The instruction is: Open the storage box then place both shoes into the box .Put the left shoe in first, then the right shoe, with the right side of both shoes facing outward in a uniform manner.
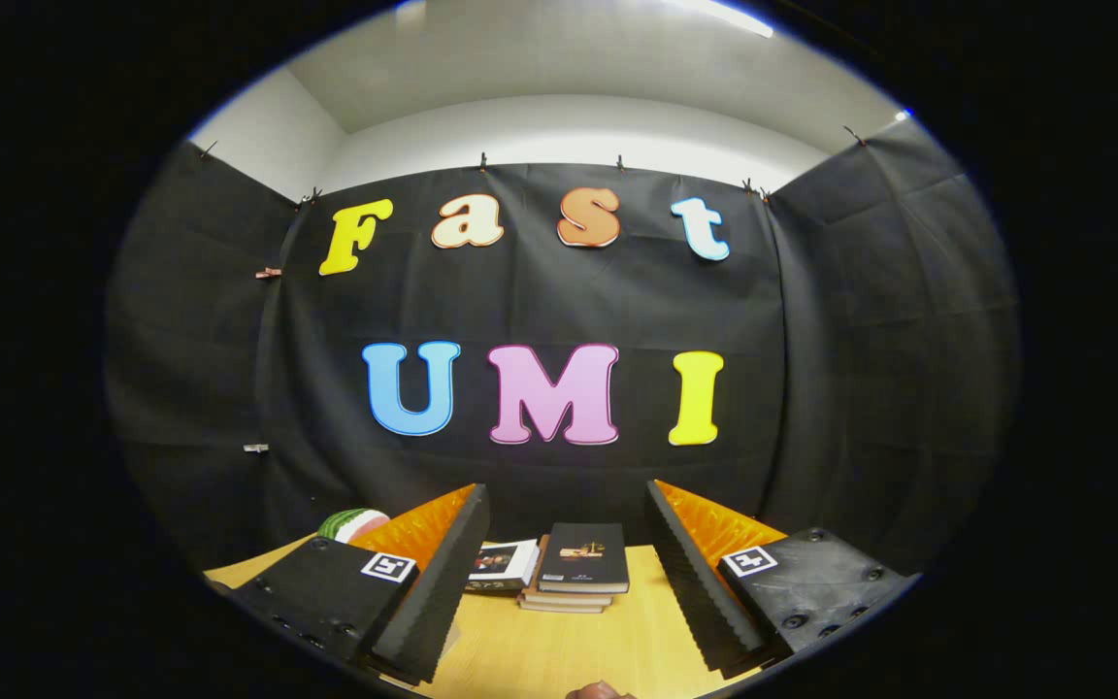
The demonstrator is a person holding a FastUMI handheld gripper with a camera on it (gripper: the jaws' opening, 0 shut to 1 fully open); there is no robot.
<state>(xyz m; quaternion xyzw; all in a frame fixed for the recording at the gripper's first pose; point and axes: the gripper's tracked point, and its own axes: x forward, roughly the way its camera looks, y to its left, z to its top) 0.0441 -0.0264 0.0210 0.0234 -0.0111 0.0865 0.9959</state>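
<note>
My gripper (567, 524) is held level above a wooden table (559, 650), pointing at the booth's back wall. Its two black ribbed fingers (438, 573) stand wide apart with nothing between them, so it is open. A small rounded brown thing (600, 691) peeks up at the near edge of the table, between the fingers; I cannot tell what it is.
A stack of dark books (578, 573) lies on the table beyond the fingers, with a lighter book (504, 565) beside it on the left. A green, white and red rounded thing (350, 524) sits behind the left finger.
</note>
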